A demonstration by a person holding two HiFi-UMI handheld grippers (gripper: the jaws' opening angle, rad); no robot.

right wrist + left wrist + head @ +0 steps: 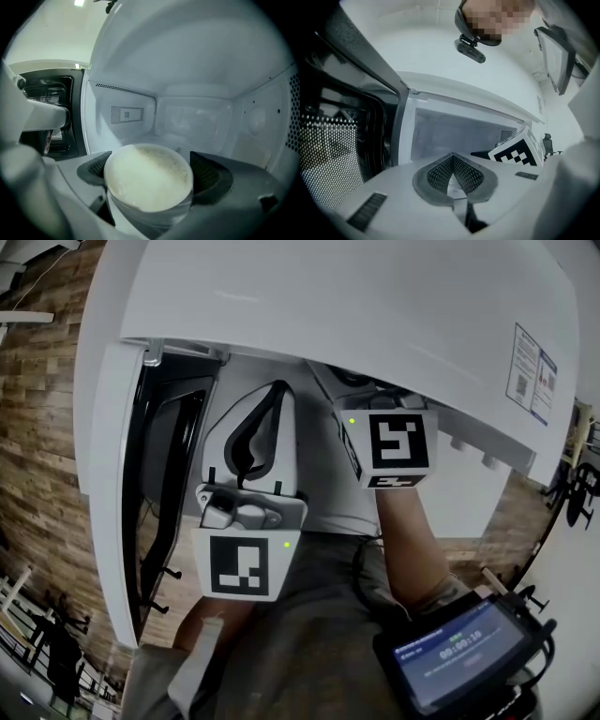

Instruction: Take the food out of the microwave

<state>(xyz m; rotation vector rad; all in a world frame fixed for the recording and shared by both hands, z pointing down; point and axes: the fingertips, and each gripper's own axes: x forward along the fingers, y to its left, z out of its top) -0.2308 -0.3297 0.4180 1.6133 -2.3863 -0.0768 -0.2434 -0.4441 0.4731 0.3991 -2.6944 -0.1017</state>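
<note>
A round tub of pale food [140, 164] sits on the floor inside the white microwave [328, 306]. My right gripper [153, 174] has reached into the cavity and stands open. Its dark pads [213, 176] flank the tub on both sides, and I see no squeeze on it. In the head view only its marker cube [398, 442] shows below the microwave's top. My left gripper [272, 395] hovers outside the opening near the open door [159, 484]. It is shut, pads meeting at the tip [451, 157], with nothing held.
The door stands swung out to the left, its meshed window [333, 154] close beside my left gripper. A screen device [459, 652] hangs at the lower right by the person's arm. The cavity's back wall [197, 117] lies behind the tub.
</note>
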